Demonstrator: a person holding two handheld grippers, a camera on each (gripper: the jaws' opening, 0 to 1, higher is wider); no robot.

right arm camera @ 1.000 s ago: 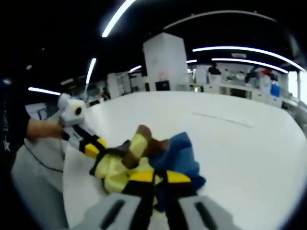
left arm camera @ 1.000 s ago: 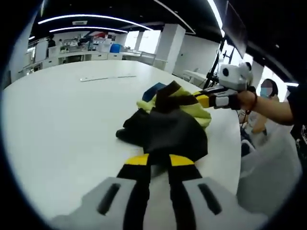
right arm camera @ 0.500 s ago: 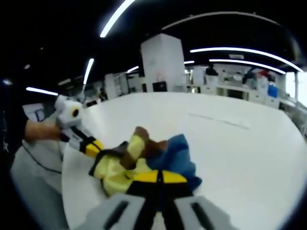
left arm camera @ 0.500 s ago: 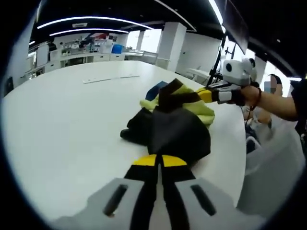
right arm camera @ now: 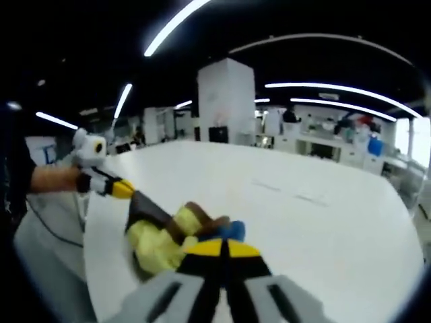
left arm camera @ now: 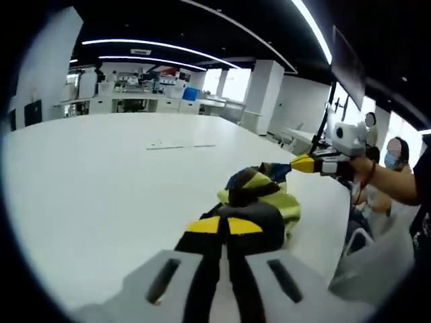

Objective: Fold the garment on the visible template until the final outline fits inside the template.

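While the left gripper [left arm camera: 224, 225] sits lowest in the left gripper view, its yellow-tipped jaws are pressed together on the near dark edge of the garment [left arm camera: 259, 202], pinching the cloth. That garment is a bunched heap of black, yellow-green, brown and blue fabric, lying on the white table [left arm camera: 101, 175] near the table's edge on the person's side. Just past the heap, the right gripper [left arm camera: 303, 163] reaches in from the right, yellow tips meeting a raised corner of the fabric, with a hand [left arm camera: 360, 171] behind it. Further back on the table, well apart from the garment, a thin pale strip [left arm camera: 180, 144] lies flat. Beyond the table: cabinets and bright windows, and a seated person at far right. Over in the right gripper view, the right gripper [right arm camera: 221, 249] shows its jaws closed tight on the garment [right arm camera: 172, 239], blue and yellow-green folds bunched right at the tips. From the heap a dark band of cloth stretches up and left to the left gripper [right arm camera: 122, 189], which pinches its end, hand [right arm camera: 57, 180] behind it. Past the garment the table [right arm camera: 289, 202] runs on, with faint pale marks [right arm camera: 289, 194] on it, then a white pillar and ceiling light strips.
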